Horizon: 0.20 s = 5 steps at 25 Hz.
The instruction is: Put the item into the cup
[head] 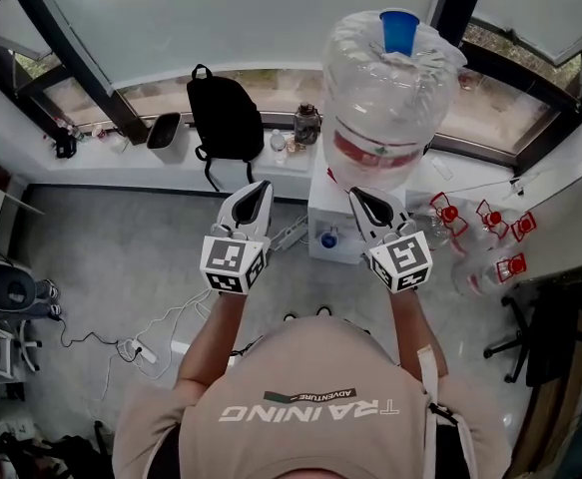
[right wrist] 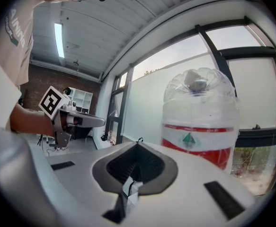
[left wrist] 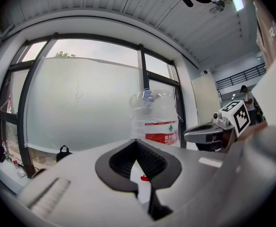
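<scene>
The cup [head: 399,30] stands on the bottle's [head: 390,118] top, ahead of and above both grippers. It is nearer the right gripper [head: 362,204] than the left gripper [head: 255,198]. Both are closed.

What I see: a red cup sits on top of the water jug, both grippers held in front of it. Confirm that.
Wrong on the colour: the cup on top of the water jug is blue, not red, as the head view shows. The left gripper and right gripper are held in front of the jug.
</scene>
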Motion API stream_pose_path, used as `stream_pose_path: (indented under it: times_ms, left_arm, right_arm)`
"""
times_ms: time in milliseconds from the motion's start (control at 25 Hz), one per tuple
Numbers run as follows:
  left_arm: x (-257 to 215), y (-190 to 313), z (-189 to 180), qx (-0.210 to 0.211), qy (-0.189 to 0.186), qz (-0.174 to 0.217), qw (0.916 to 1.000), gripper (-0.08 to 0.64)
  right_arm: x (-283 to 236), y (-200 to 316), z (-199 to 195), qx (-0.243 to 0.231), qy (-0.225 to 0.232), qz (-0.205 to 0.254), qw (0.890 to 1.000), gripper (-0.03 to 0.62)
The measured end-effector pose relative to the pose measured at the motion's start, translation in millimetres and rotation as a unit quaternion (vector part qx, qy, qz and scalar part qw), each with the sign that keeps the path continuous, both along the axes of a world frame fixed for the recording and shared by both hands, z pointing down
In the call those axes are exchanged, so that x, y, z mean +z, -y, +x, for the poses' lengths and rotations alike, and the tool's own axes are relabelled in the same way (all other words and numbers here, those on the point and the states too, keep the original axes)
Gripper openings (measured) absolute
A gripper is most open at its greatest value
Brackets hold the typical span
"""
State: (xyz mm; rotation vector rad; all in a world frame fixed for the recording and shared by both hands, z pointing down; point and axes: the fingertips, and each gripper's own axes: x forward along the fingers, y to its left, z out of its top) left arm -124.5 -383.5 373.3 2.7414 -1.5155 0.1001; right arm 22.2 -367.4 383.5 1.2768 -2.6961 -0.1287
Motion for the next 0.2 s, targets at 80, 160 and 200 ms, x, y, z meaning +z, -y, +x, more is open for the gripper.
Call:
stream_pose_path:
  times_ms: [80,160,200]
  left_arm:
    - [-0.5,2.4,-1.3,0.000,0.000,0.001,1.0000,0.008]
    - [-0.1,5.0,-1.7,0.001,0.000,0.000,1.0000,0.008]
    - [0.4,6.4,-1.7,0.002,0.000,-0.001,1.0000,0.008]
  right_arm:
    - [0.9,1.7,-1.5,0.000,0.000,-0.003,1.000,0.011]
    - [1.1,2.8,-2.6,0.002,0.001,-0.006,1.000,0.011]
    - [1.1,3.2,-3.0,0.003,0.001,-0.007,1.000,0.011]
